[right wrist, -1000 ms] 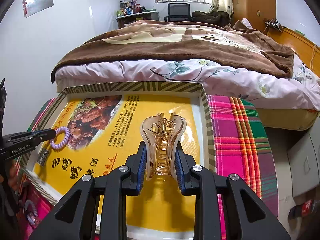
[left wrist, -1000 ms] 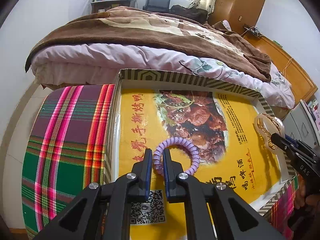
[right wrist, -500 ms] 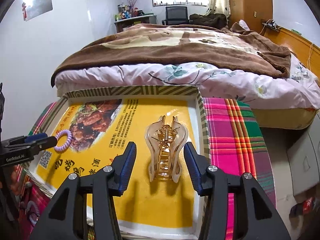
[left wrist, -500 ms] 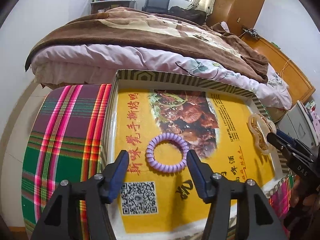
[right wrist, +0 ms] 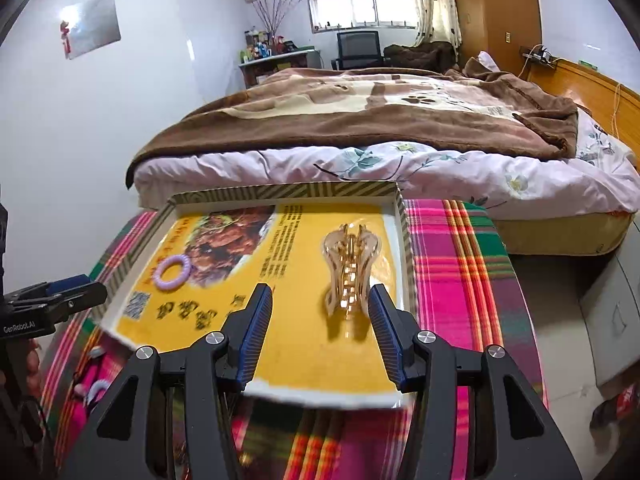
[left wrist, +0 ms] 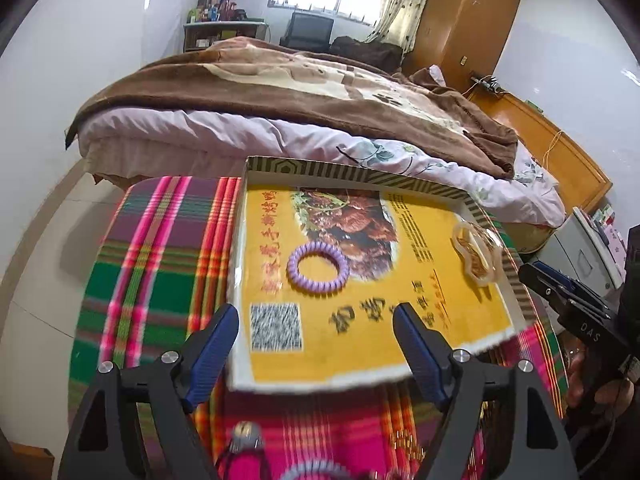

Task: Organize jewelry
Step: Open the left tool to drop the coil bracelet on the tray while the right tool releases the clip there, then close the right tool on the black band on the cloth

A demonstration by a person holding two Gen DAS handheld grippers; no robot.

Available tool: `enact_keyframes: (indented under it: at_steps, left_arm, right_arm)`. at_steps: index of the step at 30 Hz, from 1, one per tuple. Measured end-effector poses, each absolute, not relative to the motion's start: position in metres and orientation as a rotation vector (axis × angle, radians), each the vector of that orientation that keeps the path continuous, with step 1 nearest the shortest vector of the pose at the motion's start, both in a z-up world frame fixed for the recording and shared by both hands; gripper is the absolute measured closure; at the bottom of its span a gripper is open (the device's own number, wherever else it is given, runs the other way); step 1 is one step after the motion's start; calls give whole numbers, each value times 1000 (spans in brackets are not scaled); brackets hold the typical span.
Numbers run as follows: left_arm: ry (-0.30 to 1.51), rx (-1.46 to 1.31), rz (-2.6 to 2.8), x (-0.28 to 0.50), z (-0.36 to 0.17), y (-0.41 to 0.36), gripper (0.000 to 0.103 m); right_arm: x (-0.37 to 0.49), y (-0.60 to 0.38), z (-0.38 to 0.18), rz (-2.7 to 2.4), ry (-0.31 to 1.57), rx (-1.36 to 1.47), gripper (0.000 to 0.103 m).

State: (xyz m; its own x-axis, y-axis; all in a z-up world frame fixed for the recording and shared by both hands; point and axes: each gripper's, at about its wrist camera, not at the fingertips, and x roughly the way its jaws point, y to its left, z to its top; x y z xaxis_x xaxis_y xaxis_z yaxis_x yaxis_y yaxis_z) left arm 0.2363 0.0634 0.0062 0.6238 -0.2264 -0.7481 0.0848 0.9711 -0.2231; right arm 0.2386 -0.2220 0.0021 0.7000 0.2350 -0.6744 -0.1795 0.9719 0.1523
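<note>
Left gripper (left wrist: 316, 336) spread wide, jaws just opened further, nothing pinched; blue pads (left wrist: 212, 344) hang over the near edge of the tray (left wrist: 360, 170). Purple coil hair tie (left wrist: 318, 266) flat on the tray's yellow printed liner, beyond the pads and apart from them, partly over the food photo, just past the QR code (left wrist: 275, 326).

Right gripper (right wrist: 320, 328) also spread, jaws having opened within the last second and now steady. Amber hair claw (right wrist: 349, 276) lying on the liner near the tray's right wall, reaching in between the pad tips, closer to the right pad; whether that pad touches it cannot be told. Same claw (left wrist: 478, 254) seen from the left view by the tray's right wall, well apart from the hair tie (right wrist: 173, 272).

Tray sitting on a plaid cloth (left wrist: 160, 248) over the desk, with a striped rim. More small items (right wrist: 94, 388) on the cloth below the tray's near left corner, too blurred to name. Bed (right wrist: 380, 120) with a brown blanket behind the desk.
</note>
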Motion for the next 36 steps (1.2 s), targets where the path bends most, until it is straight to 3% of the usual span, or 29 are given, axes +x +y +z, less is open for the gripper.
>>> enact_keyframes:
  at_steps: [18, 36]
  left_arm:
    - [817, -213, -183, 120, 13, 87, 19]
    - [888, -298, -120, 76, -23, 120, 19]
  right_arm:
    - [129, -241, -23, 287, 825, 47, 52]
    - [112, -226, -59, 269, 933, -102, 52]
